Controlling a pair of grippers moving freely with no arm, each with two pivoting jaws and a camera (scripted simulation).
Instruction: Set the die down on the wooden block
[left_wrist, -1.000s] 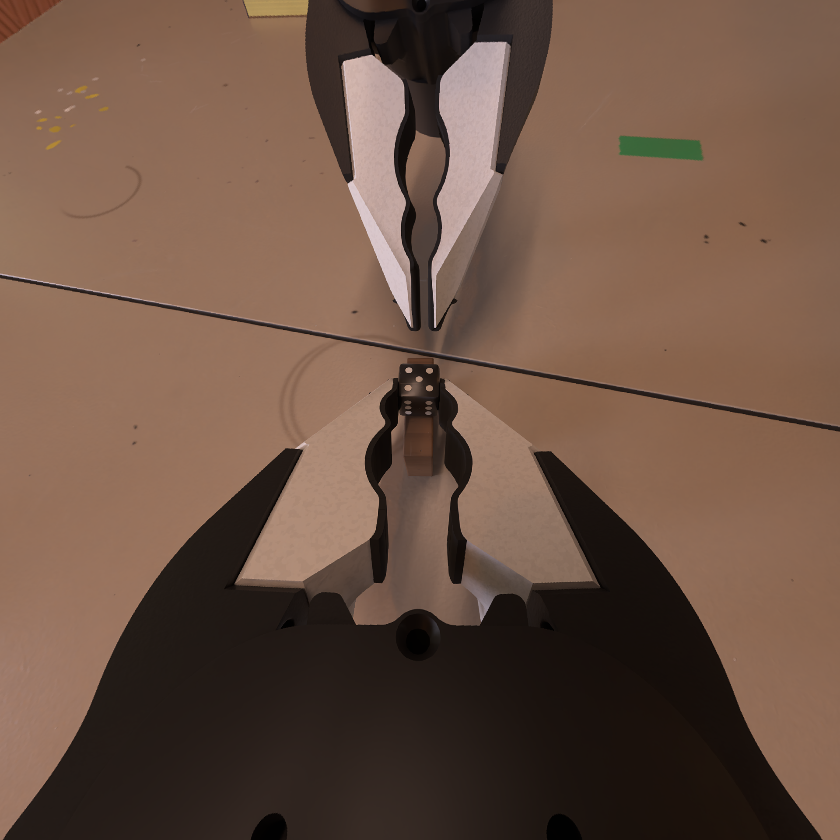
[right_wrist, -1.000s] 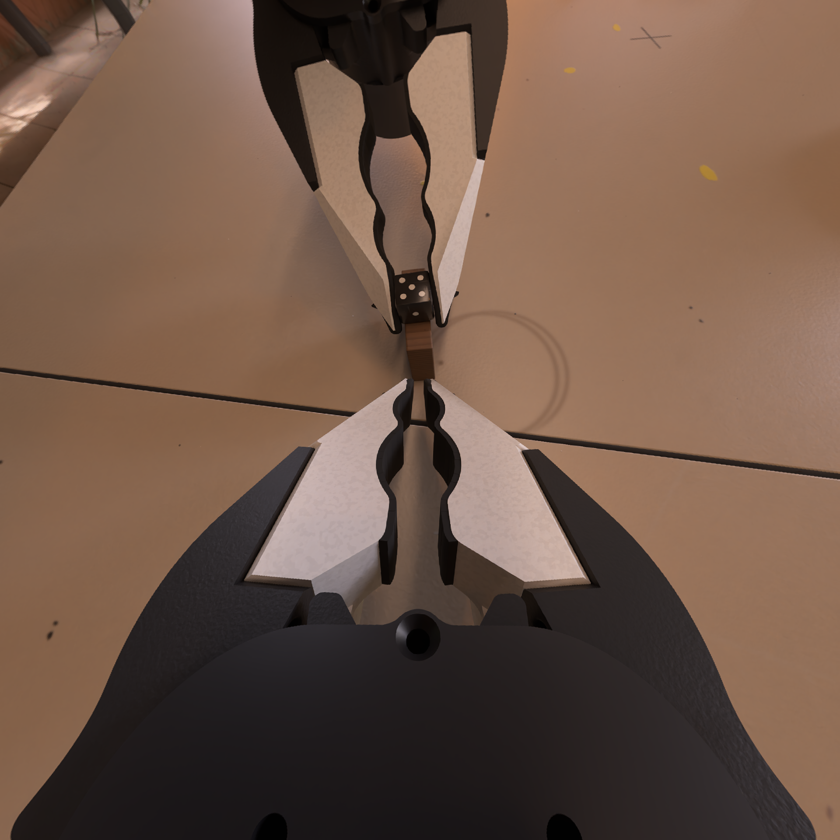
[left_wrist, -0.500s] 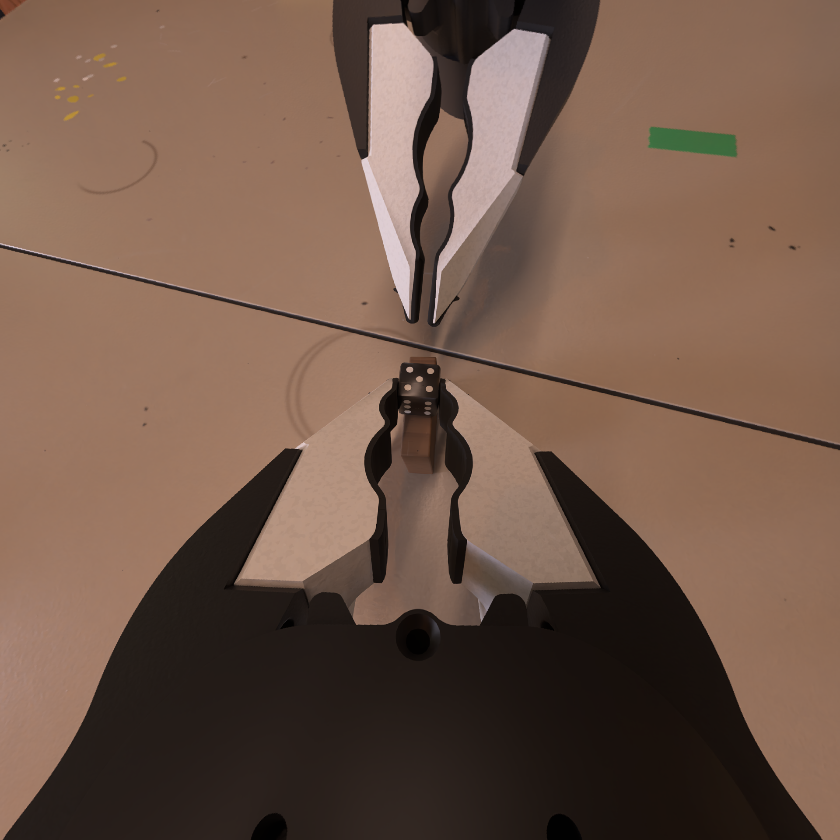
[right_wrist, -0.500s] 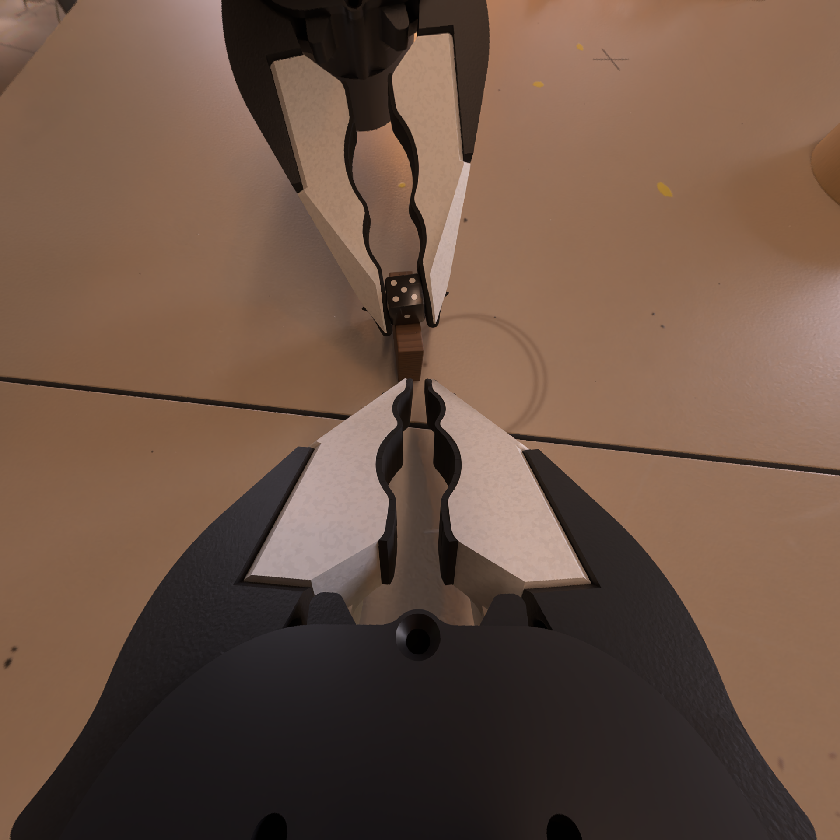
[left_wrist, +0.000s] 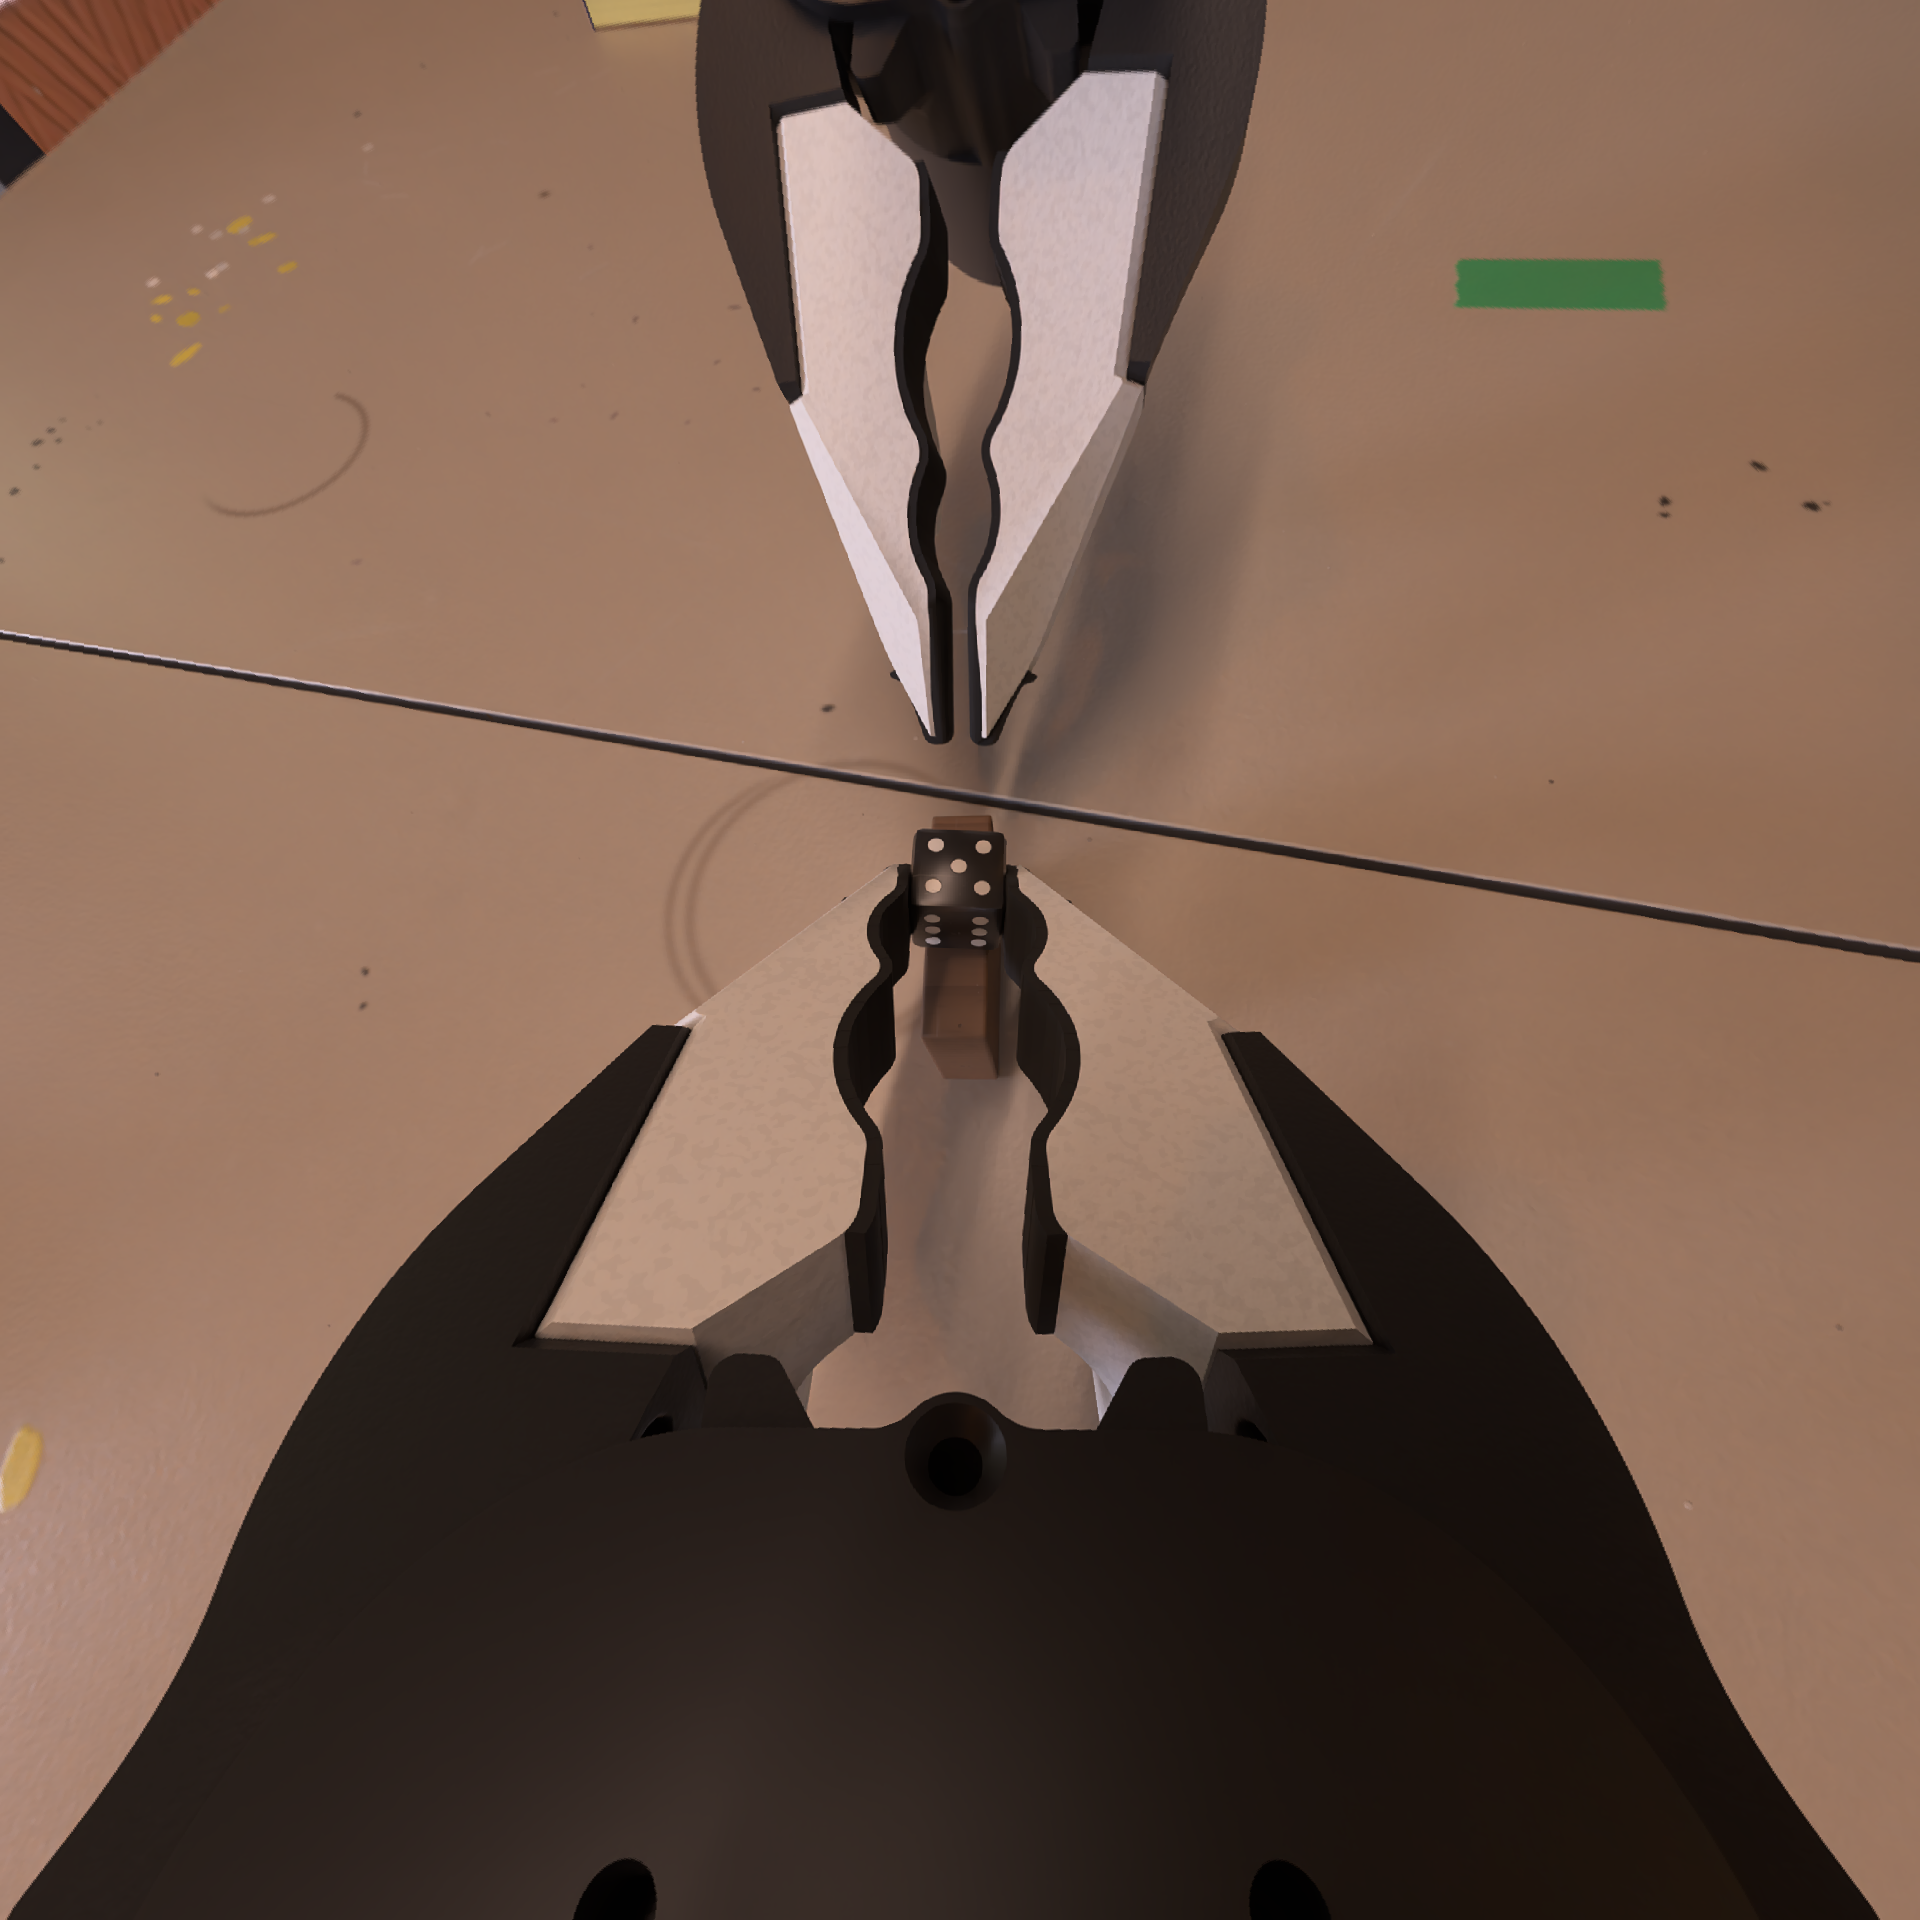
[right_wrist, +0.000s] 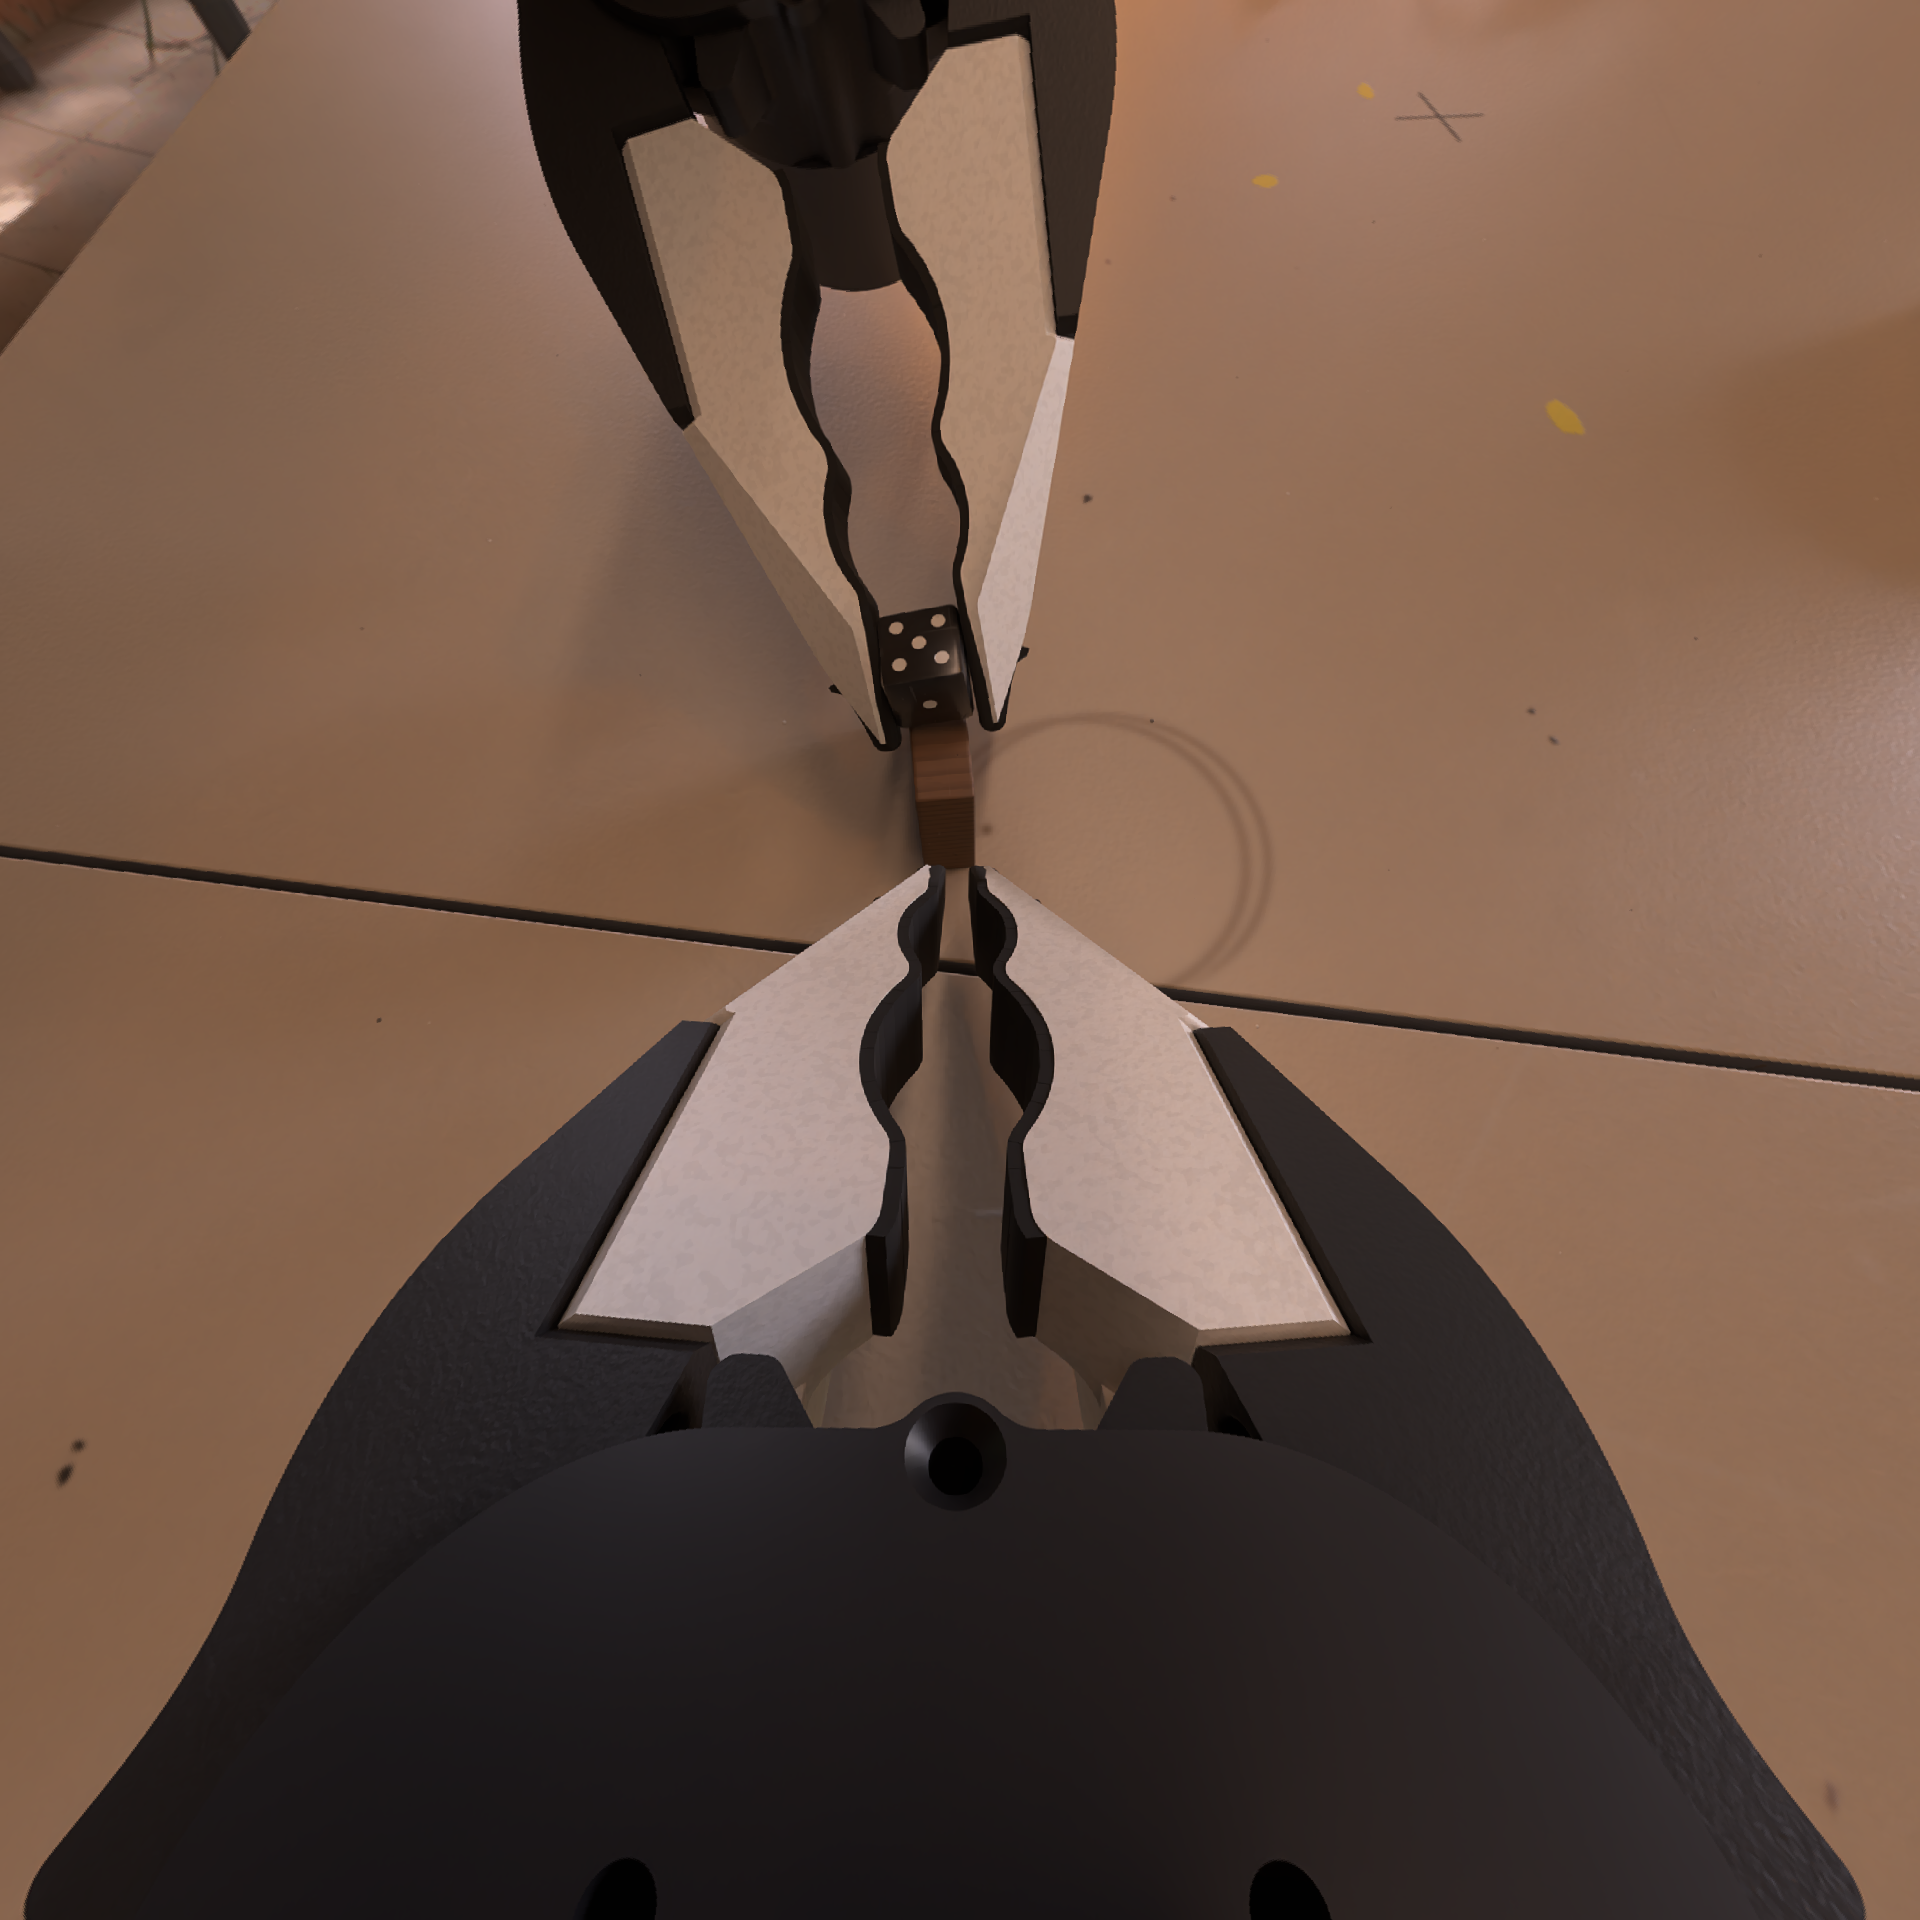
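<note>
A black die with white pips (left_wrist: 958, 881) is pinched between the fingertips of my left gripper (left_wrist: 958, 894). It is directly over the top end of a slim upright wooden block (left_wrist: 962, 1023); I cannot tell whether they touch. In the right wrist view the die (right_wrist: 920, 663) sits in the left gripper (right_wrist: 928, 707) at the top of the block (right_wrist: 943, 800). My right gripper (right_wrist: 956, 885) is shut and empty, its tips just short of the block's foot. It also shows in the left wrist view (left_wrist: 961, 727), facing me.
The brown table has a dark seam (left_wrist: 416, 698) running across it just behind the block. A green tape strip (left_wrist: 1558, 283) lies far right, yellow paint specks (left_wrist: 223, 270) far left. The table's edge (right_wrist: 104, 239) shows at upper left in the right wrist view.
Almost nothing. The left gripper still holds the die over the block, with only small sideways drift in both views. The right gripper stays shut in place.
</note>
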